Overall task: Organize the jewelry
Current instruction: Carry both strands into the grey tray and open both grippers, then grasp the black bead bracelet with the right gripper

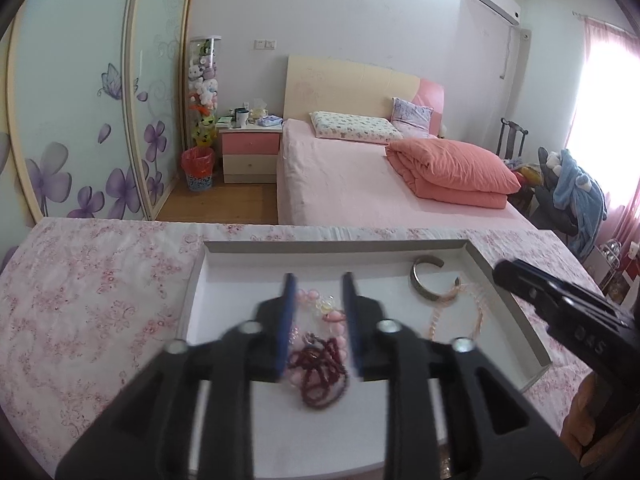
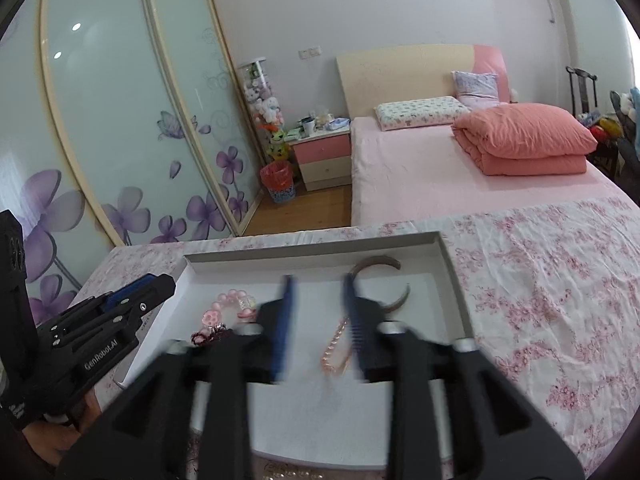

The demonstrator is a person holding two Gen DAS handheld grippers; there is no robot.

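Observation:
A shallow white tray (image 1: 332,249) (image 2: 312,258) lies on a floral-cloth table. Inside it are a pink bead bracelet (image 1: 334,316) (image 2: 228,304), a dark red bead strand (image 1: 320,372) (image 2: 206,335), a metal cuff bangle (image 1: 418,284) (image 2: 376,263) and a rose-coloured chain (image 1: 452,300) (image 2: 334,346). My left gripper (image 1: 319,282) (image 2: 166,282) is open over the tray's left half, with the pink and dark red beads seen in the gap between its blue pads. My right gripper (image 2: 318,284) (image 1: 500,274) is open over the right half, the chain lying below its gap and the cuff just beyond its right finger.
The table's floral cloth (image 1: 100,300) spreads on both sides of the tray. Beyond the table stand a pink bed (image 1: 360,176), a nightstand (image 1: 250,148), a red bin (image 1: 197,168) and sliding wardrobe doors (image 1: 80,120).

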